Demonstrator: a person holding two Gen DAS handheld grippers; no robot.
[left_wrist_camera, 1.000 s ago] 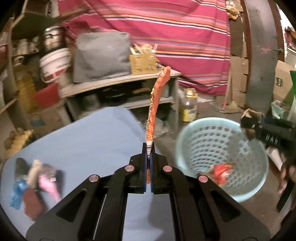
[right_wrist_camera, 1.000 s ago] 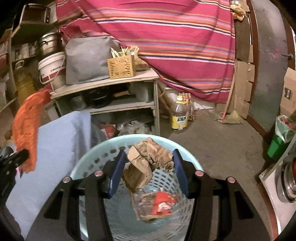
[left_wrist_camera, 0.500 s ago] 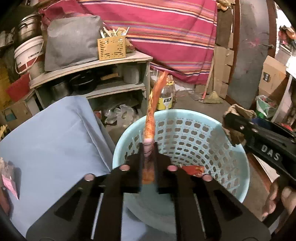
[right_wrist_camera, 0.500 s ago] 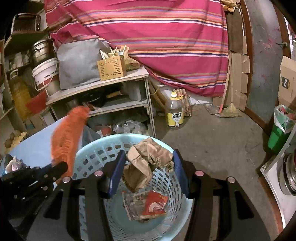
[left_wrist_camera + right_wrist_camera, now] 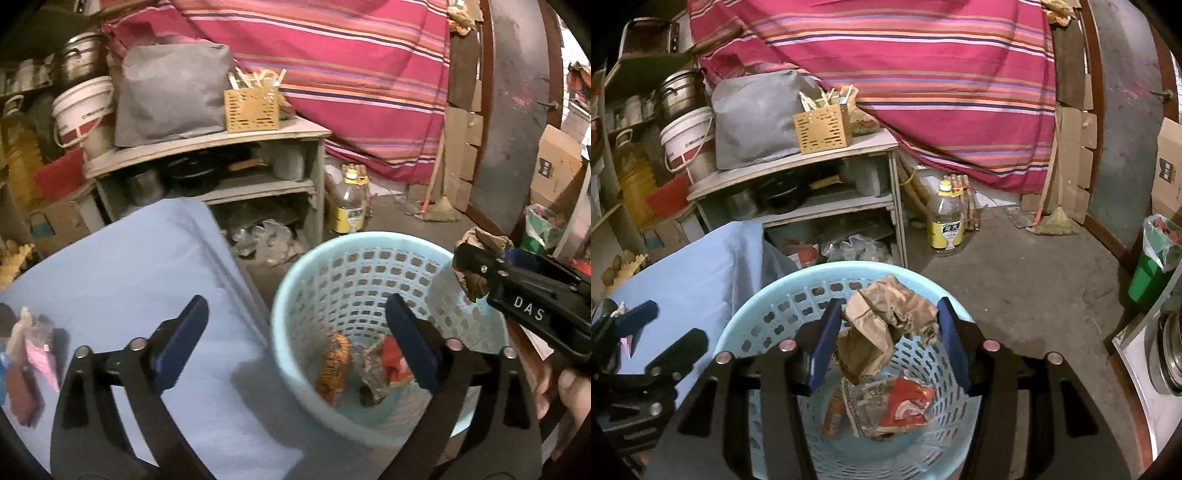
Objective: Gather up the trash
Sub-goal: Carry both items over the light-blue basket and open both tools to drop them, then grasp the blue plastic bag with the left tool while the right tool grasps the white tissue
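So the orange wrapper (image 5: pixel 334 371) is lying at the bottom of the light blue basket (image 5: pixel 369 243), right next to a red wrapper (image 5: pixel 393 360) and some crinkly printed packaging (image 5: pixel 868 406). The left gripper (image 5: pixel 295 332) hangs over the near rim with its jaws spread wide and nothing between them; the orange wrapper sits below the gap, a bit toward the right-hand finger.

The right gripper (image 5: pixel 884 339) is above the basket opening with its jaws closed in on a crumpled brown paper bag (image 5: pixel 886 325), which fills the whole space between the blue pads (image 5: pixel 822 343) and droops down below them. In the left wrist view that gripper pokes in from the right edge, over the basket's far right rim.

Left of the left jaws there's a table with a blue cloth (image 5: pixel 129 266), and a few more scraps (image 5: pixel 35 354) sit on it well off to the left. Beyond the basket: an oil bottle (image 5: pixel 945 223) on the floor and a wooden shelf unit (image 5: pixel 812 162).
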